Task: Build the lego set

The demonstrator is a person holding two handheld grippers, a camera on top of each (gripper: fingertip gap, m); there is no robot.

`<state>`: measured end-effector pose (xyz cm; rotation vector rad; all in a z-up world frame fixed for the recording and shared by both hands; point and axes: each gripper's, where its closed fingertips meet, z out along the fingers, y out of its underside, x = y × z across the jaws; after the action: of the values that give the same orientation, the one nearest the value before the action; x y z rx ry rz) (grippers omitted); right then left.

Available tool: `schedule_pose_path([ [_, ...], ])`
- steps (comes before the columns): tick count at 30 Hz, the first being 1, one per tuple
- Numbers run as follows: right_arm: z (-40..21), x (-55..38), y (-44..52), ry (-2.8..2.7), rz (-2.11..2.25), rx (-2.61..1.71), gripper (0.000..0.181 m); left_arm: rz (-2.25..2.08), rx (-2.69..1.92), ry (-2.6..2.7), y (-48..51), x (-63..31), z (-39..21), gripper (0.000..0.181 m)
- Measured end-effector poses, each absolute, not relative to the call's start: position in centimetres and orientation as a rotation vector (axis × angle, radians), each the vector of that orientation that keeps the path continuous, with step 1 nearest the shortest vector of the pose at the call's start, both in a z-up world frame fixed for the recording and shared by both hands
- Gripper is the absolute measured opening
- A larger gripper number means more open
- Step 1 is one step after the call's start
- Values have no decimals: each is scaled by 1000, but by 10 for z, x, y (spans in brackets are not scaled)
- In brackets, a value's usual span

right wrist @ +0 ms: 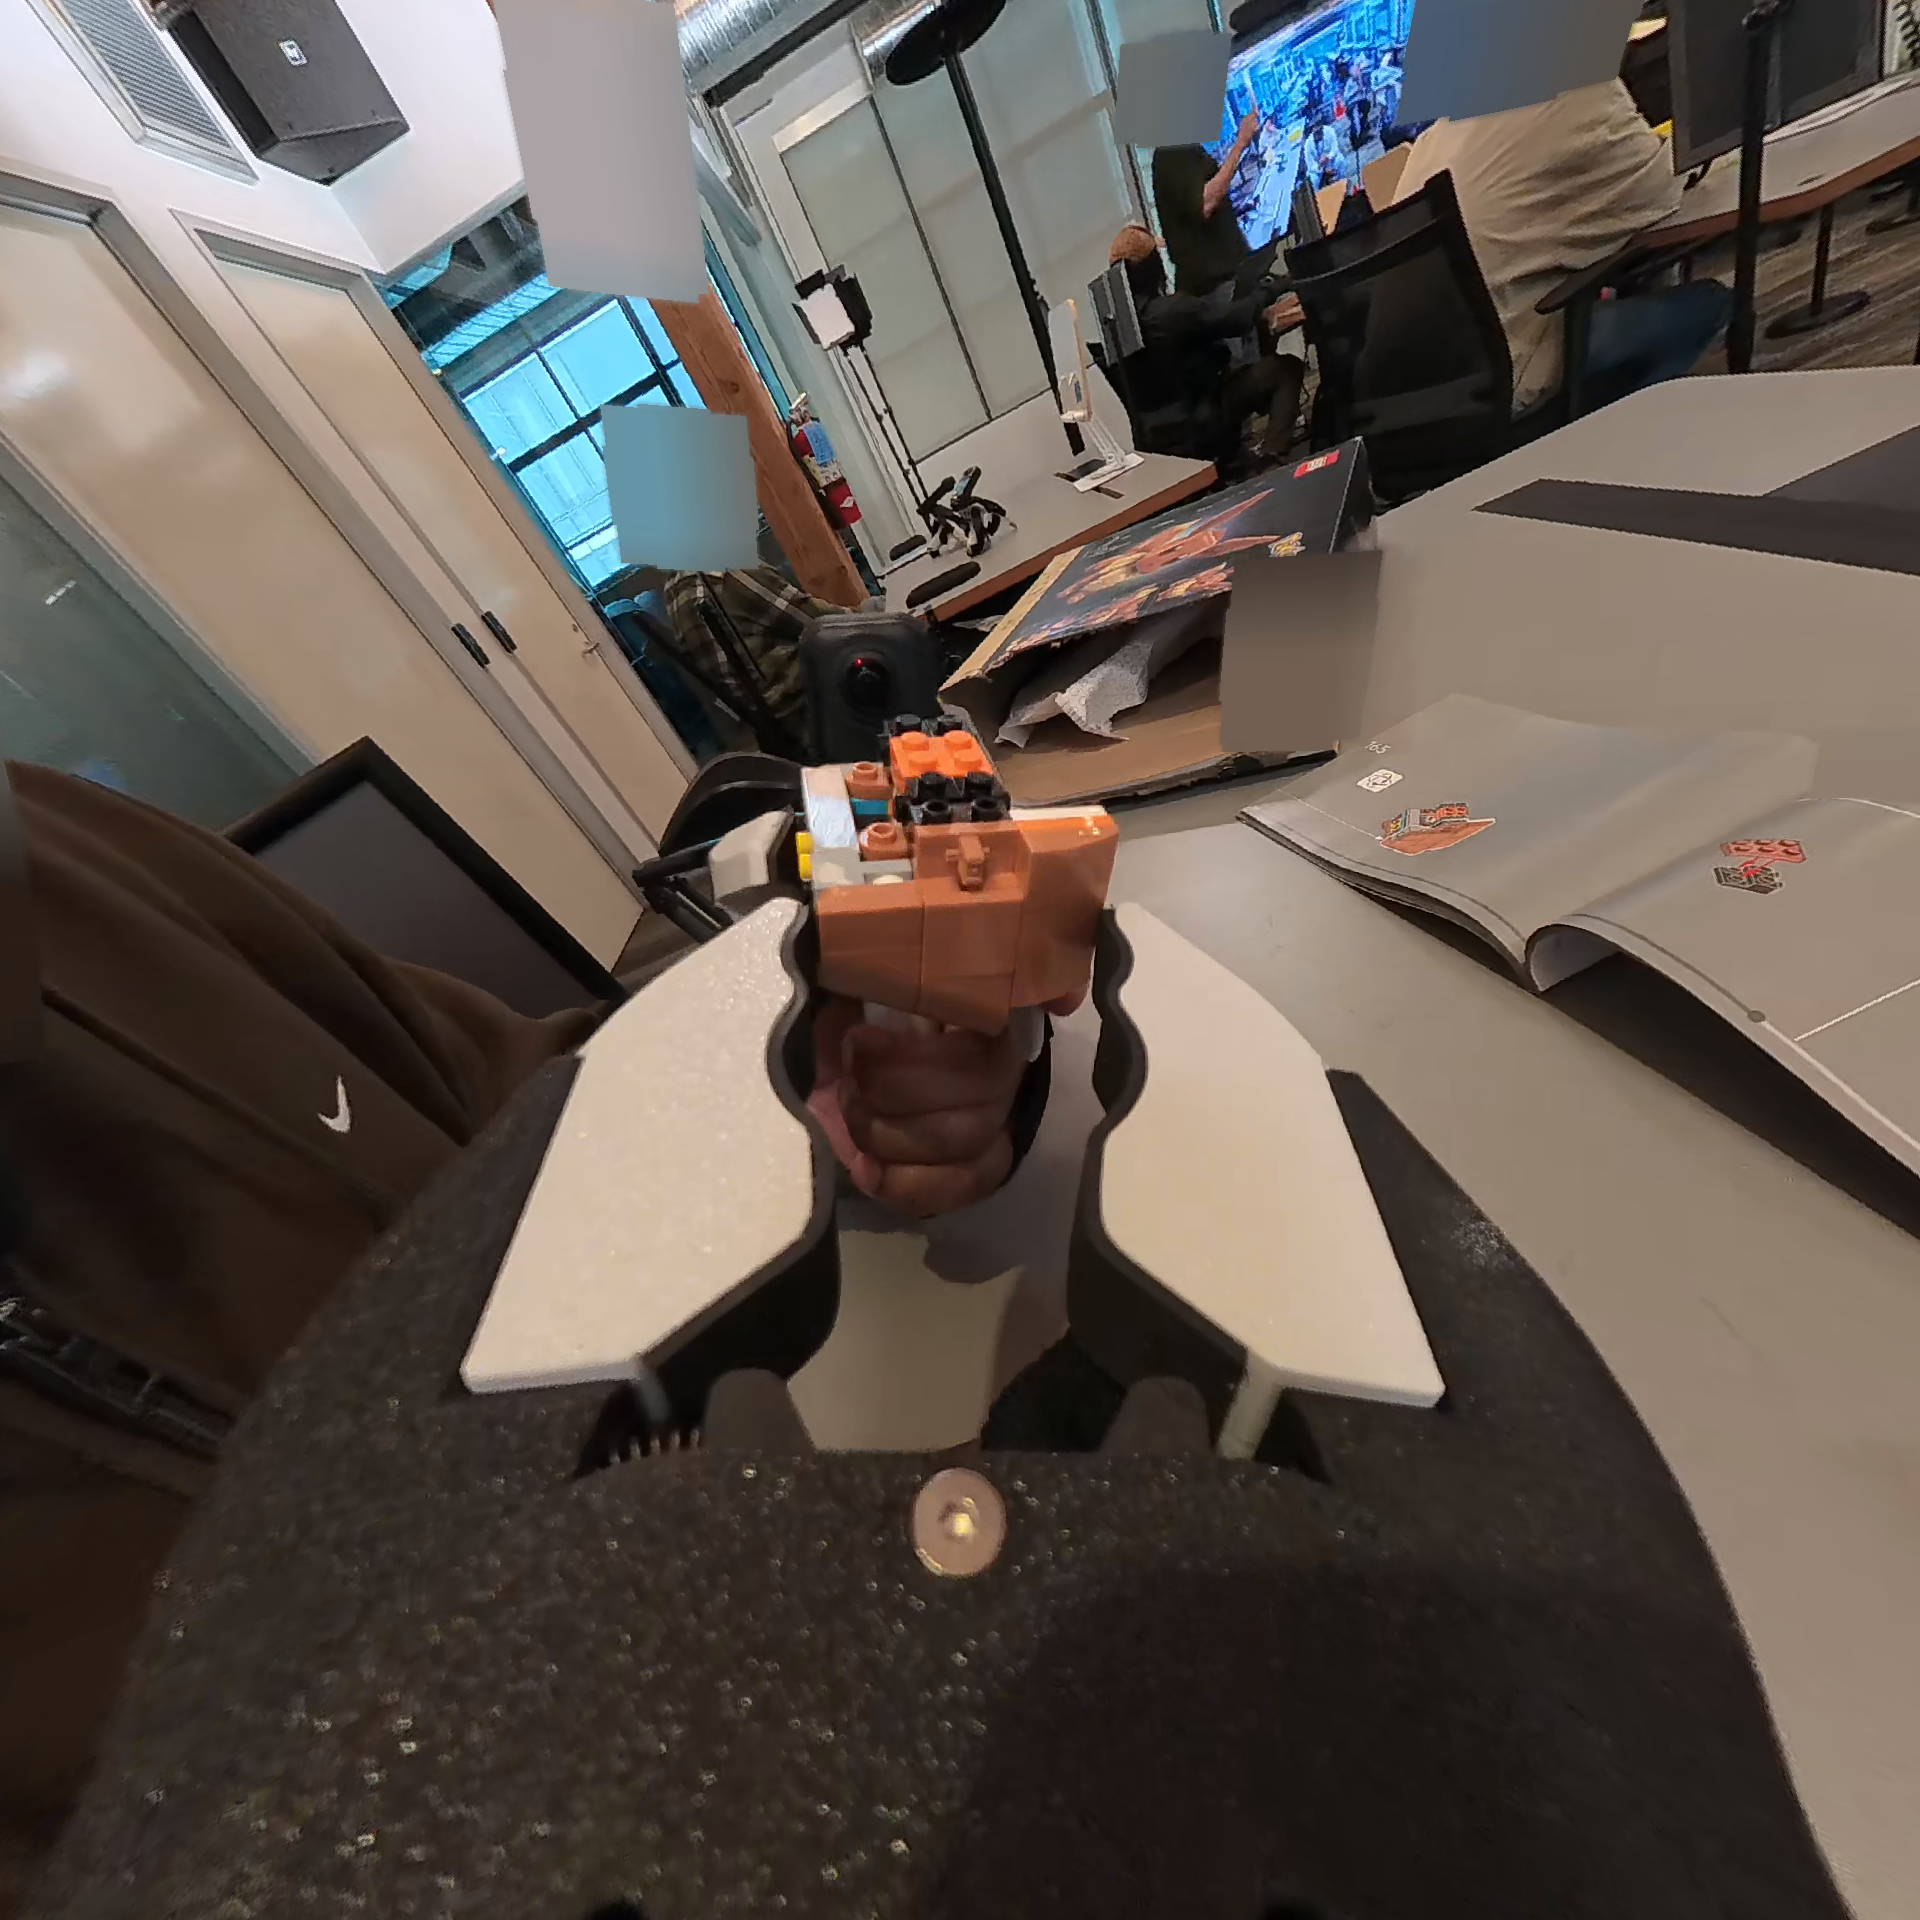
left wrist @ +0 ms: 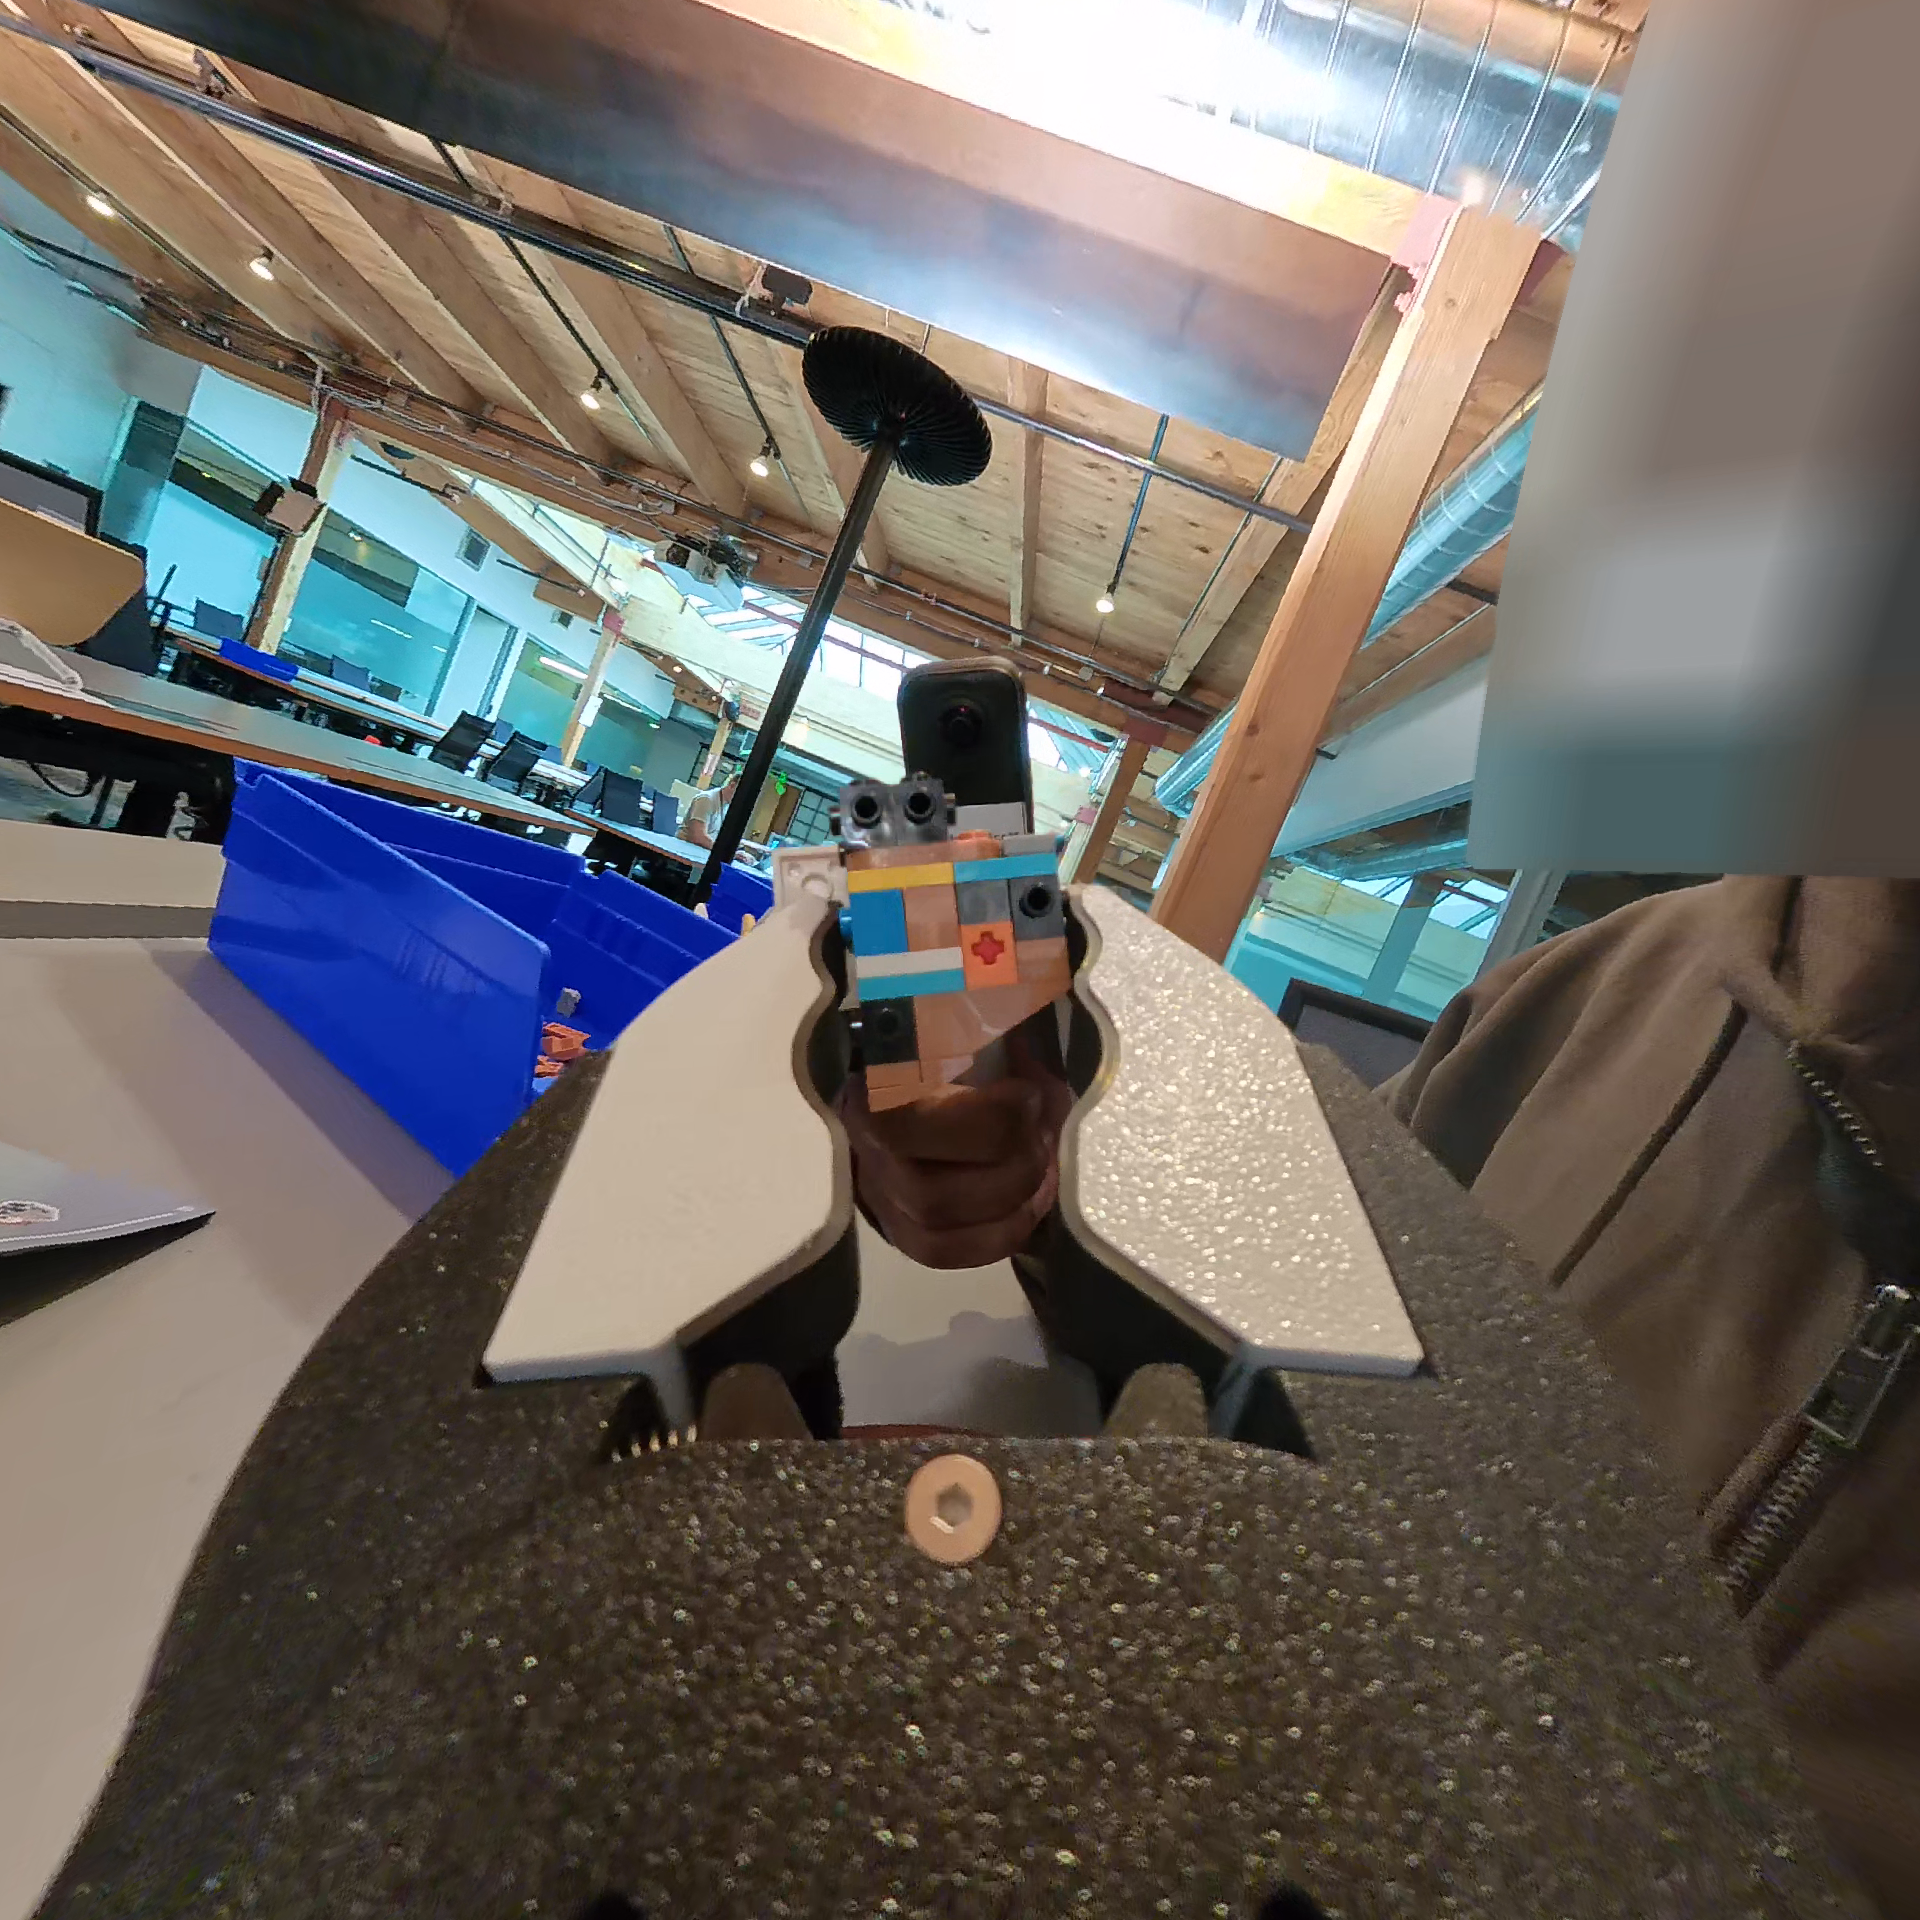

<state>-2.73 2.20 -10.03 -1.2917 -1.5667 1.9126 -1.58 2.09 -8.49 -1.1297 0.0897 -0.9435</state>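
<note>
Both grippers are closing on one half-built brick assembly, held up off the table between them.

The left gripper (left wrist: 951,956) is pinching the lego assembly (left wrist: 951,961) narrowly, jaws against both flanks; from the other side the right gripper (right wrist: 951,961) is gripping the same brown block (right wrist: 961,925) — its left jaw is touching, though contact at the right jaw I cannot tell for sure. Judging by this, they are mid-build, steadying the piece for inspection or re-gripping; the next move probably calls for one claw to let go and fetch a part from the blue bin (left wrist: 384,966) at nine o'clock, with the instruction booklet (right wrist: 1662,883) lying open at two o'clock. The assembly's long axis is running roughly upright, studs pointing toward twelve.
</note>
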Motion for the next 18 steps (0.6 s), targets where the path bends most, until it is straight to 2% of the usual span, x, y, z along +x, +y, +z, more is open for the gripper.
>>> schedule_pose_path([
  [18,-138,-20,25,-1688,1875,-1248,51,-787,-1307,182,31,-6,-115,41],
])
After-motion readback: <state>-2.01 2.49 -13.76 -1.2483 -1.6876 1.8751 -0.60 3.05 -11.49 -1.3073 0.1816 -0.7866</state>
